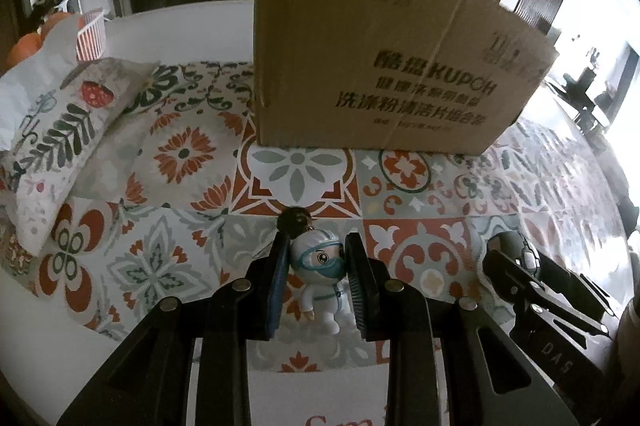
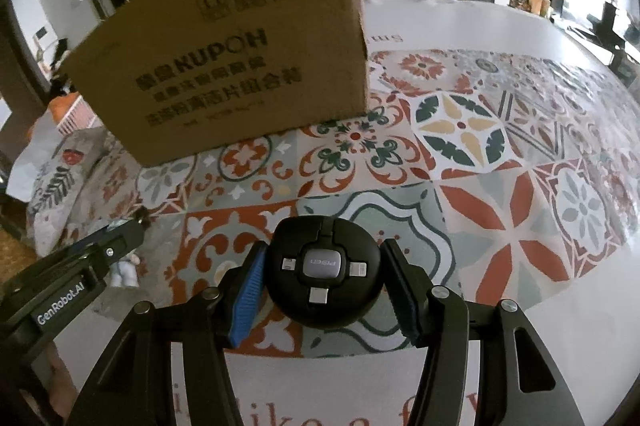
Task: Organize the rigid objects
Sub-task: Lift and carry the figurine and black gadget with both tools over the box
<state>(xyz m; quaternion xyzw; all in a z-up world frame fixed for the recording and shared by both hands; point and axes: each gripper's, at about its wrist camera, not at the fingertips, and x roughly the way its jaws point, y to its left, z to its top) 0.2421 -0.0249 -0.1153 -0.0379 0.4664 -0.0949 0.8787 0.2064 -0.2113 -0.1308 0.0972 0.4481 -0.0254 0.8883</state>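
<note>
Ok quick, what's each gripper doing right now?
Left gripper: shut on the small masked figurine.
Right gripper: shut on the round black cable reel.

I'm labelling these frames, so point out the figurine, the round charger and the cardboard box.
figurine (image 1: 320, 260): left wrist view, on its masked face.
round charger (image 2: 325, 262): right wrist view, on its grey centre plate.
cardboard box (image 1: 360, 66): left wrist view, on its front wall.
</note>
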